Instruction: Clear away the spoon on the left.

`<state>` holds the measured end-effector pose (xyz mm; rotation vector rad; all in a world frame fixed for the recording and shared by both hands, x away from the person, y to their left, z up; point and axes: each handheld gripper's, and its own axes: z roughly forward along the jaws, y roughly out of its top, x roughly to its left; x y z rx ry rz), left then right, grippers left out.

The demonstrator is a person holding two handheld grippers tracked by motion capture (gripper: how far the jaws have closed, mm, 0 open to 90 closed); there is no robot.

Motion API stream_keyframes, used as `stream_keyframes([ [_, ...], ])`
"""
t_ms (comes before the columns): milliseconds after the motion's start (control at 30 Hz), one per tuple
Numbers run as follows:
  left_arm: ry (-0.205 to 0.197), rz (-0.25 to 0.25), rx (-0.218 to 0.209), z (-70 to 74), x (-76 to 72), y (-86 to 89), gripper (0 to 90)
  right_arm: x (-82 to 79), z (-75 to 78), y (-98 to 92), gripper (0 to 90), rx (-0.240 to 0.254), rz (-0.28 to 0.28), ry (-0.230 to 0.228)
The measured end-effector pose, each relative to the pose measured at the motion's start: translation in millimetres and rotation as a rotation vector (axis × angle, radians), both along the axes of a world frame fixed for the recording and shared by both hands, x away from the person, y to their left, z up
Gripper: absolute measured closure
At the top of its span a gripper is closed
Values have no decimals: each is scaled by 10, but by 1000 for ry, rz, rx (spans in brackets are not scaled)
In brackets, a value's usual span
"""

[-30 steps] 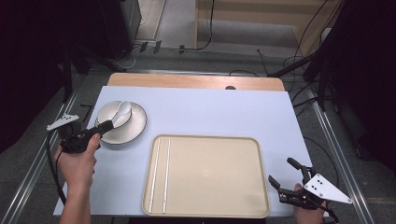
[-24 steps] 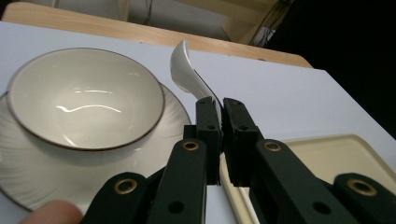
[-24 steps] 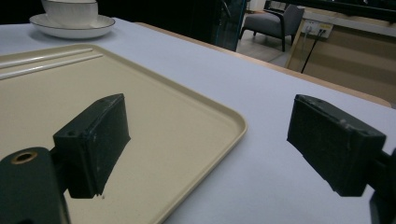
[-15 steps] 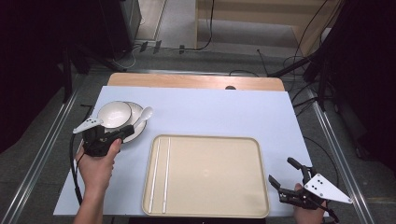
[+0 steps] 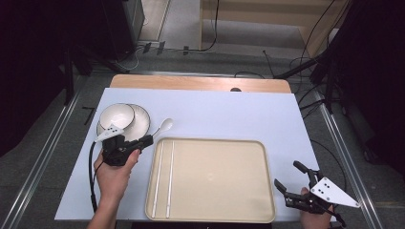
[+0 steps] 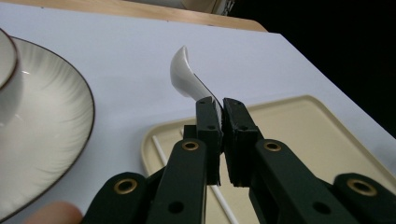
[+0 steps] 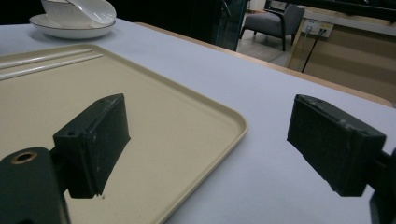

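My left gripper (image 5: 145,140) (image 6: 222,109) is shut on the handle of a white spoon (image 5: 165,125) (image 6: 185,77), held just left of the beige tray's (image 5: 224,195) far left corner. A white bowl (image 5: 116,116) sits on a white plate (image 5: 141,119) (image 6: 51,135) behind the gripper. Two white chopsticks (image 5: 162,176) (image 7: 46,60) lie along the tray's left side. My right gripper (image 5: 286,179) (image 7: 205,140) stands open at the near right corner of the table, beside the tray (image 7: 140,116), with nothing between its jaws.
A light blue mat (image 5: 224,112) covers the table, with a wooden strip (image 5: 200,83) at the far edge. Metal rails (image 5: 43,148) run along both sides. Cables lie on the floor beyond the table.
My left gripper has taken the spoon from the bowl and carried it right and toward me, to the tray's corner. The right gripper has stayed put.
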<state>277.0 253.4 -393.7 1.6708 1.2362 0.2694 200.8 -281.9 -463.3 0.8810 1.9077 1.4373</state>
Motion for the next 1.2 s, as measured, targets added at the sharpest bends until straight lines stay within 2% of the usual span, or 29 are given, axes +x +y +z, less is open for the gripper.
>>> stream_keyframes([
  [233, 13, -15, 4, -91, -36, -116, 865, -7, 5, -7, 132, 1, -2, -2],
  [300, 13, -22, -4, -139, -45, -191, 865, -8, 7, -10, 132, 0, -4, -4],
  [567, 21, -51, 8, -230, -65, -381, 864, -9, 7, -12, 132, -1, -4, -4],
  [900, 22, -74, 15, -292, -91, -541, 864, -7, 8, -13, 132, -1, -4, -5],
  [1200, 40, -86, 14, -384, -101, -660, 864, -10, 11, -14, 132, -1, -9, -5],
])
